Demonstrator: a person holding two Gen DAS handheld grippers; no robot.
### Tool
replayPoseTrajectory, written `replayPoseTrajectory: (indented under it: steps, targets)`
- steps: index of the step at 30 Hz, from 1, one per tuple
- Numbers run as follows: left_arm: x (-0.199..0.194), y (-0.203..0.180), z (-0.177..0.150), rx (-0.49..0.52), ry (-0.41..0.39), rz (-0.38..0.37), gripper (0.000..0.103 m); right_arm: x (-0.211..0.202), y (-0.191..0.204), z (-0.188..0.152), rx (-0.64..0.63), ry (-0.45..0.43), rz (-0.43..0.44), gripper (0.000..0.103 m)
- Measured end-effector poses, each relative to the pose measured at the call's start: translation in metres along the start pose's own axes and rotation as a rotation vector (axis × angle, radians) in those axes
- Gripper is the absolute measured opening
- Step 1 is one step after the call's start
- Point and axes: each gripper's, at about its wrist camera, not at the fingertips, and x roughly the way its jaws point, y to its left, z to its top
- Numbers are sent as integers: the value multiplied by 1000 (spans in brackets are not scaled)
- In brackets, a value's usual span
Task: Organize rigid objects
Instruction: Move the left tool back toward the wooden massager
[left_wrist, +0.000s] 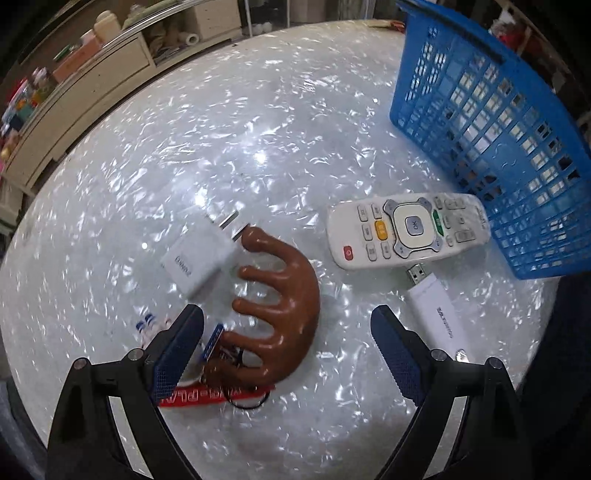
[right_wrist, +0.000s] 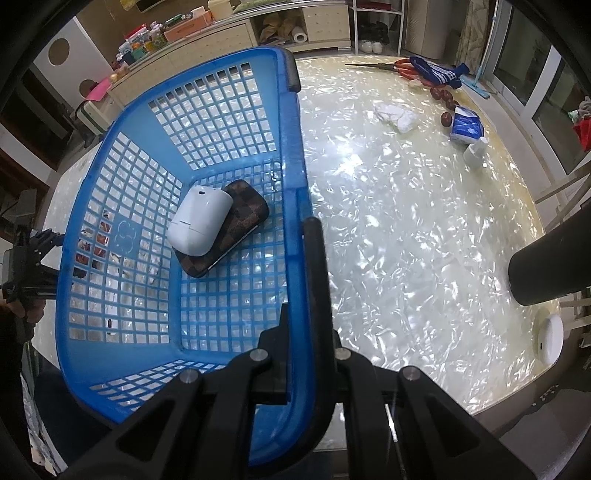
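In the left wrist view my left gripper (left_wrist: 288, 350) is open just above the table, its fingers on either side of a brown wooden claw-shaped massager (left_wrist: 284, 306). A white charger plug (left_wrist: 201, 258) lies beside the massager. A white remote (left_wrist: 406, 229) and a white USB dongle (left_wrist: 439, 314) lie to the right, next to the blue basket (left_wrist: 495, 147). In the right wrist view my right gripper (right_wrist: 299, 266) is shut on the blue basket's rim (right_wrist: 295, 177). Inside lie a white mouse (right_wrist: 199, 225) on a checkered brown case (right_wrist: 236, 229).
A red tag with a black ring (left_wrist: 207, 397) and a small blue-capped item (left_wrist: 146, 325) lie by the left fingers. At the table's far side are scissors (right_wrist: 391, 66), a blue sock (right_wrist: 439, 74), tissue (right_wrist: 395, 114), a blue packet (right_wrist: 467, 127) and a white bottle (right_wrist: 476, 151).
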Motion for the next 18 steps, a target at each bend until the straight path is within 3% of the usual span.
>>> replayPoseTrajectory:
  steps: [6,8,11,14,18]
  targets:
    - [20,-2,8,33,38,25,89,0,0,-1,10,-1,-5,5]
    - [23,-1,9,17,35,-10,87,0,2,-1,5,0,-12,5]
    - [25,-3,11,17,36,-40,78,0,0,-1,12,0,-6,5]
    - [22,-2,10,12,41,-42,59,1,0,0,13,1,-6,5]
    - [15,6,2,-17,46,-40,57,1,0,-1,14,-1,-9,5]
